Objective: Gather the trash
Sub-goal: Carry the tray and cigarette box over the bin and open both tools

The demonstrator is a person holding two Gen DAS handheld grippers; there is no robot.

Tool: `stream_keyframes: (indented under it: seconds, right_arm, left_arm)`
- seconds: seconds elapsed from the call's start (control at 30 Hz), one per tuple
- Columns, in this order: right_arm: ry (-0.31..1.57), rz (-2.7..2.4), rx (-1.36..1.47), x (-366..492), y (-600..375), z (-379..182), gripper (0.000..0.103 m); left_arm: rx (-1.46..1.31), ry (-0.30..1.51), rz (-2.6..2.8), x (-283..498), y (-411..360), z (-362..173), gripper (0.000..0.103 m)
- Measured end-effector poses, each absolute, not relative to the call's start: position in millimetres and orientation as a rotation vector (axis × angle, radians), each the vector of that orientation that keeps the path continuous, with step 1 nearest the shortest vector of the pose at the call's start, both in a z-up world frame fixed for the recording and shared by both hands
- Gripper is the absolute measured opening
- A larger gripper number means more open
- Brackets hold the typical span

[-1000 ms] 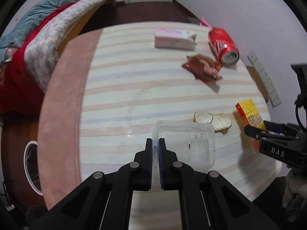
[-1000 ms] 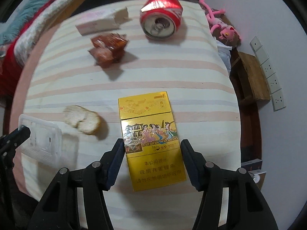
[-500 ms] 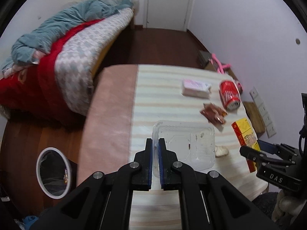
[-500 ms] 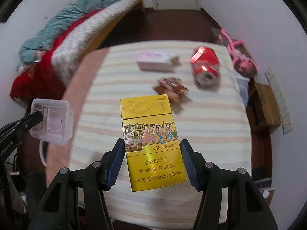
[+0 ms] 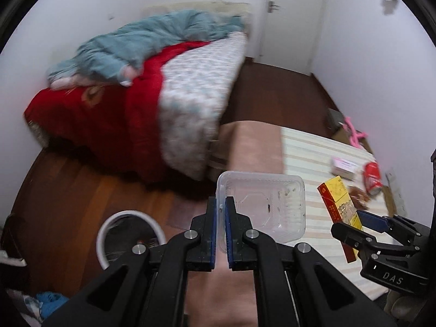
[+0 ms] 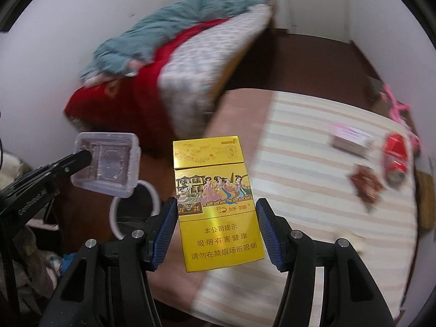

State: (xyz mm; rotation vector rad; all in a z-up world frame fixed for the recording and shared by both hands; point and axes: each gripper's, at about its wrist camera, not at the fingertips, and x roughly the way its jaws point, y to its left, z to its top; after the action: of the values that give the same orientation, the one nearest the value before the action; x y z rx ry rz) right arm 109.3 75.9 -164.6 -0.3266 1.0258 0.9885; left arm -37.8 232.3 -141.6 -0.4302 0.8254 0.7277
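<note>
My left claw point(image 5: 220, 209) pinches the tub point(image 5: 261, 207) by its rim — near the bin point(image 5: 109, 226); my right claw point(image 6: 215, 226) clamps the yellow pack point(image 6: 215, 204), clear of the desk point(image 6: 313, 190).

The cigarette pack point(image 6: 215, 204) is showing yellow with painted figures; the tablecloth point(image 6: 313, 218) is showing cream and peach stripes; the can point(image 6: 395, 160) is red; the blanket point(image 5: 109, 125) is red.
</note>
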Motion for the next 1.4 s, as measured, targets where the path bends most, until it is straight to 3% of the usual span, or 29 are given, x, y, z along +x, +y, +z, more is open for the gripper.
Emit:
stream_keyframes:
  seconds: [0.27, 0.73, 1.0, 1.03, 1.07, 1.1, 1.13, 1.17, 1.3, 1.4]
  right_arm:
    - [1.084, 1.148, -0.435, 28, 200, -201, 0.06]
    - [1.365, 1.159, -0.656, -39, 351, -366, 0.06]
    - [1.502, 1.134, -0.711, -47, 398, -445, 0.061]
    - [1.512, 1.138, -0.713, -46, 402, -452, 0.061]
    - [1.529, 1.14, -0.722, -47, 407, -461, 0.063]
    - [1.544, 1.134, -0.729, -45, 410, -467, 0.073]
    - [1.559, 1.126, -0.731, -45, 411, -473, 0.087]
    - [1.568, 1.127, -0.724, -45, 410, -476, 0.092]
    - [1.562, 1.144, -0.734, -50, 399, -473, 0.103]
    - [1.53, 1.139, -0.758, -51, 389, -462, 0.103]
  left_arm:
    - [-0.525, 0.85, 0.893, -126, 312, -170, 0.003]
    - [-0.788, 1.13, 0.999, -205, 439, -338, 0.003]
    - [-1.004, 1.178, 0.973, -221, 472, -405, 0.009]
    - [-1.011, 1.179, 0.98, -225, 472, -406, 0.012]
    - [-1.027, 1.179, 0.992, -230, 473, -409, 0.031]
    - [-1.049, 1.165, 1.002, -234, 473, -411, 0.071]
    - [-1.055, 1.158, 1.007, -237, 473, -411, 0.092]
    - [-1.053, 1.152, 1.01, -241, 474, -409, 0.103]
    - [-1.018, 1.155, 1.054, -249, 467, -399, 0.103]
    - [-0.978, 1.133, 1.084, -255, 462, -389, 0.103]
